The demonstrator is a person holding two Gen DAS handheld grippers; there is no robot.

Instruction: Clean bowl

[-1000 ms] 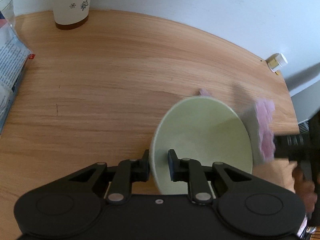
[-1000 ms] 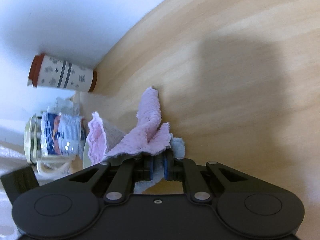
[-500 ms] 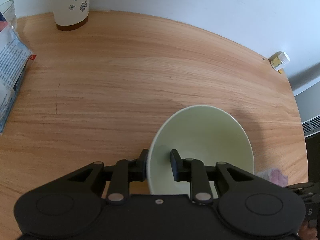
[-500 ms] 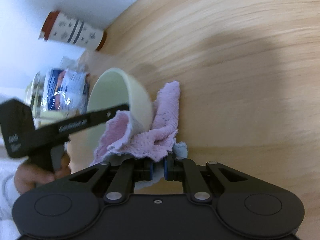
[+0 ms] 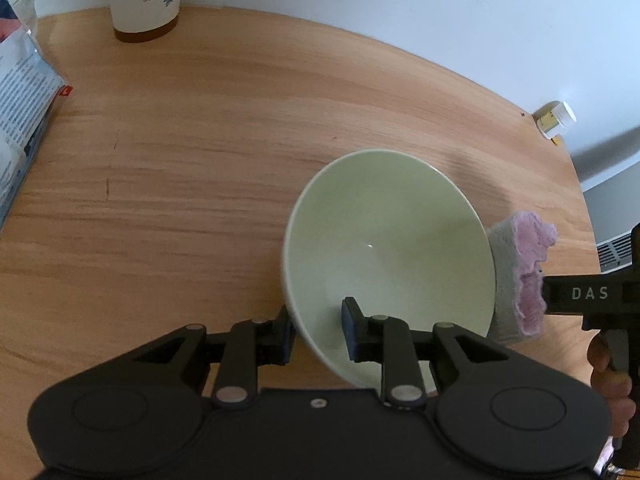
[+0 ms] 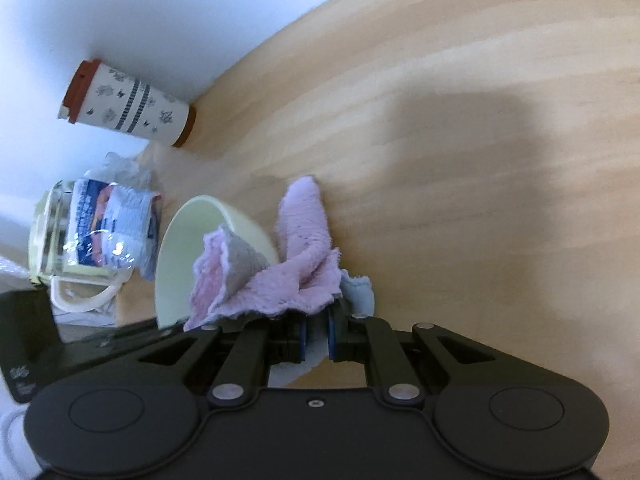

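A pale green bowl [image 5: 392, 240] is tilted on its side above the wooden table [image 5: 200, 160], its mouth facing the left wrist camera. My left gripper [image 5: 318, 334] is shut on the bowl's near rim, one finger outside and one inside. My right gripper [image 6: 316, 334] is shut on a pink cloth [image 6: 296, 272]. In the right wrist view a flap of that cloth lies over the rim of the bowl [image 6: 180, 248]. In the left wrist view the cloth [image 5: 524, 276] presses against the bowl's right outer side.
A patterned paper cup [image 5: 144, 0] stands at the table's back by the white wall. A printed plastic packet [image 5: 20, 92] lies at the left with a glass jug [image 6: 76, 240]. A small white-capped bottle [image 5: 556, 120] sits at the far right edge. A hand [image 5: 608, 384] holds the right gripper.
The cloth dropped away from the bowl's right side half a second ago and is now back against its rim. The left gripper and bowl stayed nearly still.
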